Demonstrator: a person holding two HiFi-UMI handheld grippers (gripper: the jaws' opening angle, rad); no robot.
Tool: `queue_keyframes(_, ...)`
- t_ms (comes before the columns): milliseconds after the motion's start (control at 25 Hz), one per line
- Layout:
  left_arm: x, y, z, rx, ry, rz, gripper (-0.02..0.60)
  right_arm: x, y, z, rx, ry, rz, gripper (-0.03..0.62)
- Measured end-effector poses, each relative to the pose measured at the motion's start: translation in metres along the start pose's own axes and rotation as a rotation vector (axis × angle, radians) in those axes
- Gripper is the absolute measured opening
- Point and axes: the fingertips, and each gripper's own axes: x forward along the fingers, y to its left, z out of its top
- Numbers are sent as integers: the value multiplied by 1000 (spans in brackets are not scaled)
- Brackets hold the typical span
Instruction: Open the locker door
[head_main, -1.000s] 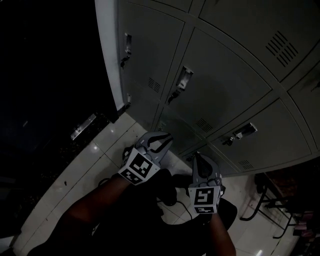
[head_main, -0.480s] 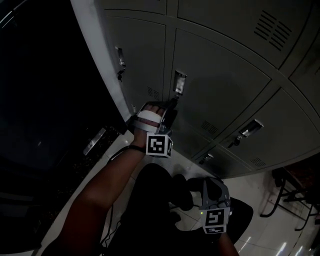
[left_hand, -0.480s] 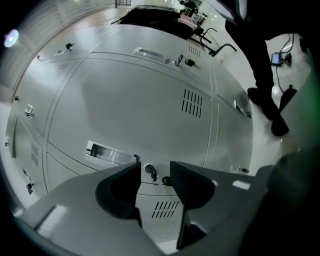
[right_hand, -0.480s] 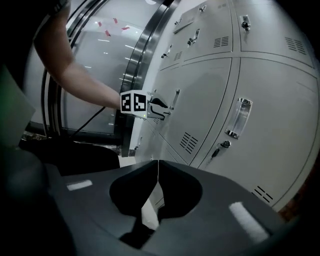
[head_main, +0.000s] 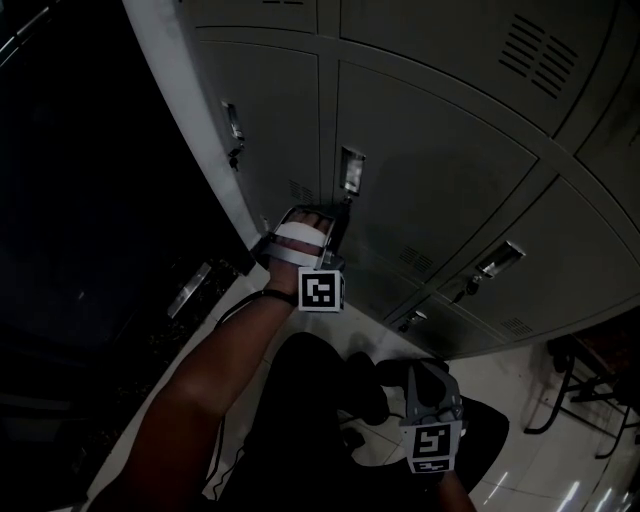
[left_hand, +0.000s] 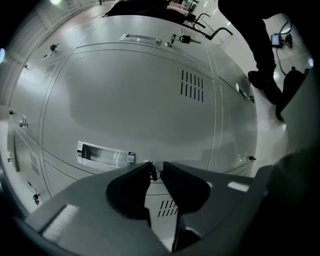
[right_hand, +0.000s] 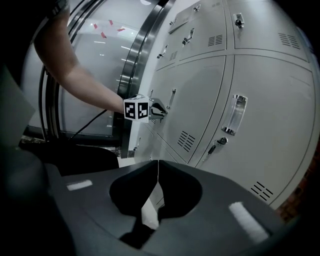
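Grey steel lockers (head_main: 560, 230) fill the wall above pale floor tiles (head_main: 520, 470), and the light is low; straight to the target: the locker door (head_main: 440, 170) in the middle of the head view sits flush in its frame, shut; its recessed handle (head_main: 351, 170) gleams near the door's left edge; just below that handle the left gripper (head_main: 337, 213) is nose-on to the door, marker cube (head_main: 320, 291) facing the camera; its jaws have just been closing and now stand at a slim gap; a small dark key (left_hand: 152, 171) in the lock sits in that gap against one jaw, a sliver of door showing beside it, so I judge the pinch is not made yet. Progress, then: approach done, grip nearly there; turning the key and swinging the door out are all to come. Further out, the right gripper (head_main: 423, 372) hangs low over the tiles, well apart from the lockers, jaws pressed together on nothing.

Now the views split the work: only the left gripper view shows the key between the jaws and the vent slots (left_hand: 192, 84) on the door face; the head view hides that spot behind the gripper body; the right gripper view, from the side, shows the forearm (right_hand: 85, 80) reaching past a glazed partition (right_hand: 107, 50), and a neighbouring handle (right_hand: 235, 114) with a hanging key (right_hand: 216, 145) beneath.
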Motion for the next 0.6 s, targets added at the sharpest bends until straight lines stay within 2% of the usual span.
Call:
queue_keyframes(240, -15, -7, -8, 33, 42, -15, 92, -5, 1, 3, 1, -12, -5, 8)
queue_keyframes(600, -40, -10, -1, 15, 29, -38, 87, -13, 6, 4, 3, -29, -8, 8)
